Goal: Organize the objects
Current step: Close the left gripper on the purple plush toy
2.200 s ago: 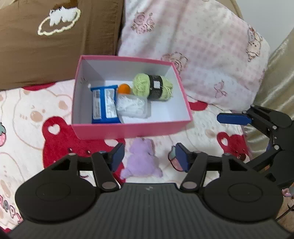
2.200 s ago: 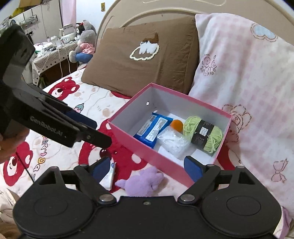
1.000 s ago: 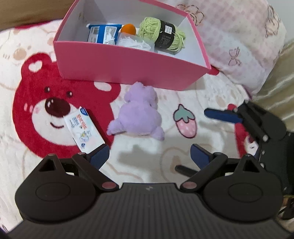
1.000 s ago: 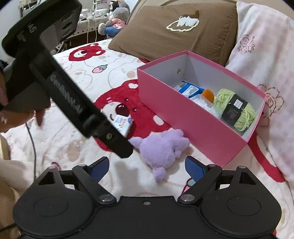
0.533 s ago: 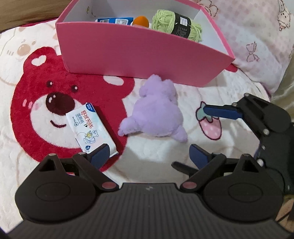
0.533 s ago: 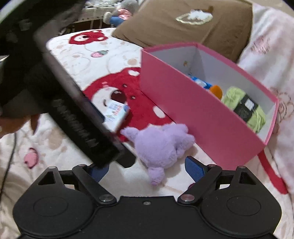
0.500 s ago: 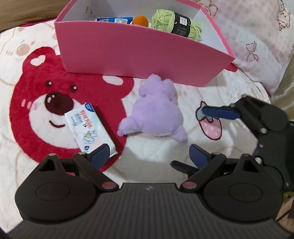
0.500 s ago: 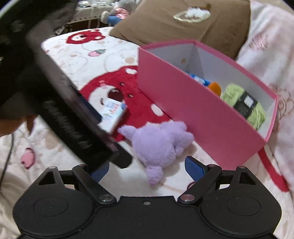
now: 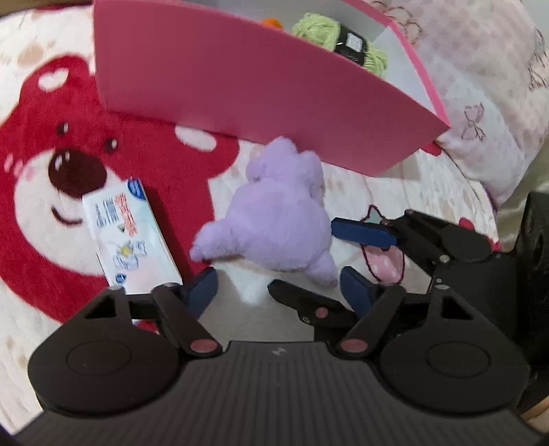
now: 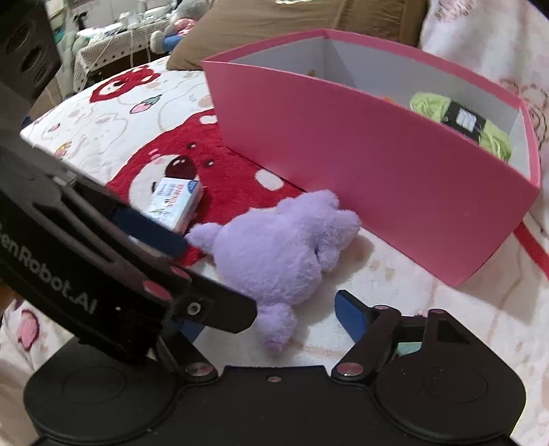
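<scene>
Inside pink box: green yarn, orange ball.

The box's near wall hid most of what lay inside: only the tops of the yarn and an orange thing showed, and the top edge cut off its far wall. In the right view the left tongs covered the near end of the packet and the right tongs' left fingertip. The packet's print was too blurred to read.
</scene>
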The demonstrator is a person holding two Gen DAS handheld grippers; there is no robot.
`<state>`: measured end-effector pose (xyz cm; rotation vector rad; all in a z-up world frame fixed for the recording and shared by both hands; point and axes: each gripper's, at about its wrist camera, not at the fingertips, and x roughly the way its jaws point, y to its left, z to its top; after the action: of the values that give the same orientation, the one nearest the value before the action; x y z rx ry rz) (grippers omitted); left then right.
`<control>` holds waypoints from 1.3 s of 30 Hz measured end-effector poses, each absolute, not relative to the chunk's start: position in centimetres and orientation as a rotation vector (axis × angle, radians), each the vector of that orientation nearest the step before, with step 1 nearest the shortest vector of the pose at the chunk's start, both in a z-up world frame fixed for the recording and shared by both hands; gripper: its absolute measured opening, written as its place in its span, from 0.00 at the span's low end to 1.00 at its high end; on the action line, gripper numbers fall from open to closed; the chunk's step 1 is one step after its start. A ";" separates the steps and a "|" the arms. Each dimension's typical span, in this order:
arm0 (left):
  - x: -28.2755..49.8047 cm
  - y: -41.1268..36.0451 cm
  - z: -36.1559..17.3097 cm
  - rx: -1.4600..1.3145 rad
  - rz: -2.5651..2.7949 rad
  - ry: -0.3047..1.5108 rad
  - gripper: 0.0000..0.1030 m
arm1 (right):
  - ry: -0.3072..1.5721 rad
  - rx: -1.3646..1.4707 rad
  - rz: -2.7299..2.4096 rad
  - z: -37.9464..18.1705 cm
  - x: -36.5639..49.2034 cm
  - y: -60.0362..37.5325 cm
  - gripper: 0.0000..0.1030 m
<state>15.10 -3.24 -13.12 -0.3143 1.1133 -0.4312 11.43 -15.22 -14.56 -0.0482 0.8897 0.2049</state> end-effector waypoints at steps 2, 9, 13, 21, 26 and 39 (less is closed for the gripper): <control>15.2 -3.1 -13.2 -0.335 -0.428 1.104 0.66 | 0.890 -0.033 0.193 -14.7 11.5 -15.4 0.73; 15.9 -3.0 -13.2 -0.378 -0.424 1.081 0.48 | 0.852 0.008 0.238 -14.8 11.7 -15.7 0.52; 16.0 -3.4 -13.4 -0.342 -0.433 1.086 0.46 | 0.833 -0.017 0.254 -14.7 11.3 -15.2 0.49; 15.2 -3.5 -12.0 -0.275 -0.473 1.060 0.48 | 0.874 -0.005 0.261 -13.7 10.4 -13.6 0.47; 15.1 -2.8 -12.2 -0.325 -0.532 1.099 0.50 | 0.883 -0.022 0.290 -12.2 8.6 -11.0 0.47; 15.2 -2.4 -11.1 -0.259 -0.527 1.065 0.47 | 0.819 0.068 0.195 -11.7 9.0 -16.0 0.79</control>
<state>15.23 -2.38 -11.09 -0.2589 1.0647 -0.5273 8.96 -16.04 -11.70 0.0678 0.8185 0.1955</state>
